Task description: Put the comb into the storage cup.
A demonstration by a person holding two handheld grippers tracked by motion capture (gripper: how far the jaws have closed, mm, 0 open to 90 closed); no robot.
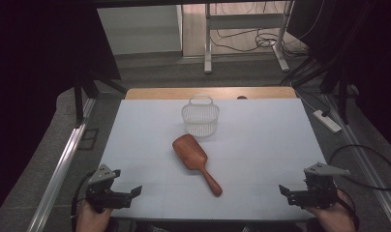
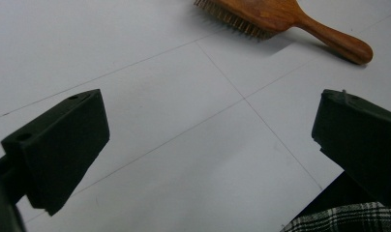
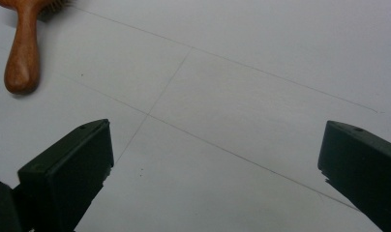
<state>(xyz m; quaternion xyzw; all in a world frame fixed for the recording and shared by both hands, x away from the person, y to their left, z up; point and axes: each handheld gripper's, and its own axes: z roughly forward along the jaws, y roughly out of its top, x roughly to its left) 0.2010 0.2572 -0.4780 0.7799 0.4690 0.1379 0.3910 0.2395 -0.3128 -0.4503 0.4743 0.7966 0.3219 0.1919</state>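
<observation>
A wooden paddle hairbrush lies bristles down in the middle of the white table, its handle pointing toward the near right. Behind it stands a small white plastic basket with a handle. My left gripper rests at the near left corner, open, nothing between its jaws. My right gripper sits at the near right corner, also open and empty. The left gripper view has the hairbrush at the top beyond the wide-apart jaws; the right gripper view catches the hairbrush's handle at top left.
A wooden strip borders the table's far edge. Metal rails run along both sides on the floor. A desk frame with cables stands beyond, and a power strip lies on the floor at right.
</observation>
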